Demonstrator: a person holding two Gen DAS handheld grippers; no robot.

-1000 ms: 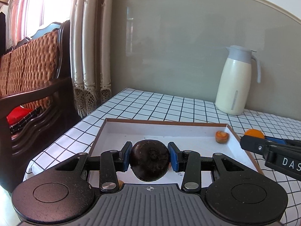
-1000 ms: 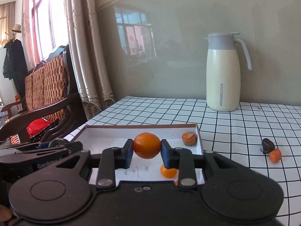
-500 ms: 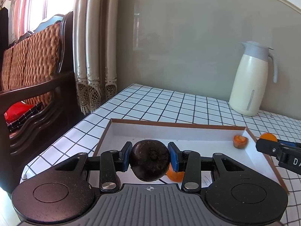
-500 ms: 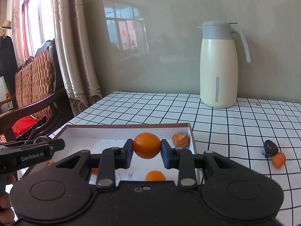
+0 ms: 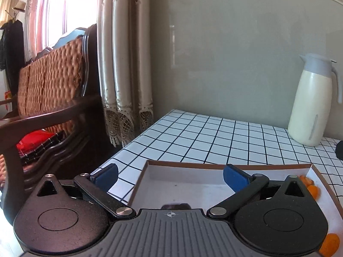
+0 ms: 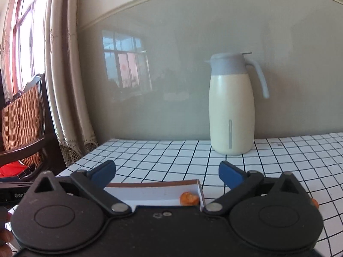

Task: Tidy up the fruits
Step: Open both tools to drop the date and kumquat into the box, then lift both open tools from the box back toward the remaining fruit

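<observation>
Over the white tray (image 5: 214, 184) on the checked counter (image 5: 214, 137), both claws are letting go, so the step in hand reads as the drop of 2 fruits into the tray. To do it well, each claw should spread fully before it backs away, so no blue pad drags a fruit along. It should then lift clear above the brown rim, not slide across it, since the cardboard walls look light enough to shift. The fruits are round and could roll, so a pause until they settle seems wise.

The left claw (image 5: 170, 176) has its jaws opening and already spread wide, with nothing between the pads. A dark fruit (image 5: 175, 206) shows only as a sliver at 6 o'clock, just past the claw's body, lying on the tray floor. Orange pieces (image 5: 310, 187) sit at 3 o'clock in the tray's right corner, and another orange fruit (image 5: 330, 244) shows at 5 o'clock.

The right claw (image 6: 167, 174) is likewise opening, pads wide apart and empty. A cut orange piece (image 6: 188, 198) lies at 6 o'clock in the tray's (image 6: 154, 185) far right corner. The fruit it dropped is hidden below its body. A cream jug (image 6: 231, 111) stands at 1 o'clock, well apart from the tray.
</observation>
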